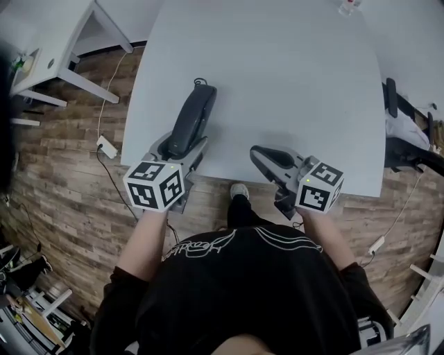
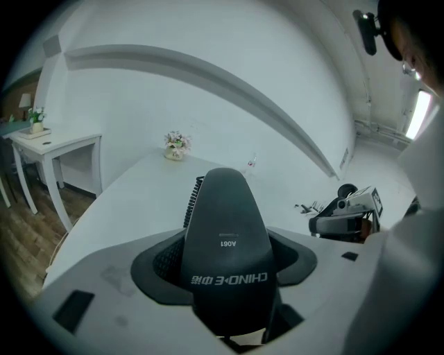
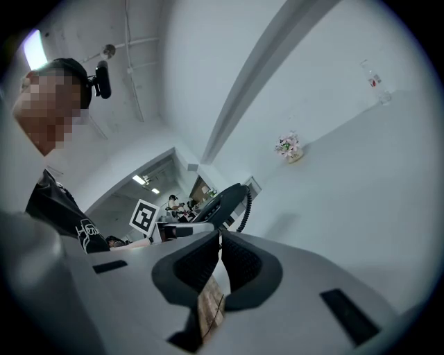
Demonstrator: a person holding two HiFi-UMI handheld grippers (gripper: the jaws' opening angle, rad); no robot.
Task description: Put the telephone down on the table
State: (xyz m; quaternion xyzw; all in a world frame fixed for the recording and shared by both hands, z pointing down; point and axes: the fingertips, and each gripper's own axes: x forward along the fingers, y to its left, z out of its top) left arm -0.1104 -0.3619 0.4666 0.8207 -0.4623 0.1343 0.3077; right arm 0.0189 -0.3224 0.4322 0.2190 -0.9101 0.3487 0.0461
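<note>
A black telephone handset (image 1: pixel 192 118) lies lengthwise in my left gripper (image 1: pixel 182 147) over the near left part of the white table (image 1: pixel 291 76). The jaws are shut on its sides. In the left gripper view the handset (image 2: pixel 225 218) fills the space between the pads of the left gripper (image 2: pixel 225 267), and its coiled cord (image 2: pixel 192 201) runs off the far end. I cannot tell whether the handset touches the tabletop. My right gripper (image 1: pixel 262 155) hovers at the table's front edge, shut with nothing in it. In the right gripper view the right gripper (image 3: pixel 220 239) has its pads together, and the handset (image 3: pixel 223 201) shows to the left.
A small flower pot (image 2: pixel 175 145) and a clear bottle (image 1: pixel 349 7) stand at the table's far end. A white side table (image 1: pixel 55 41) stands at the left, a dark chair (image 1: pixel 409 139) at the right. A power strip (image 1: pixel 107 147) lies on the wooden floor.
</note>
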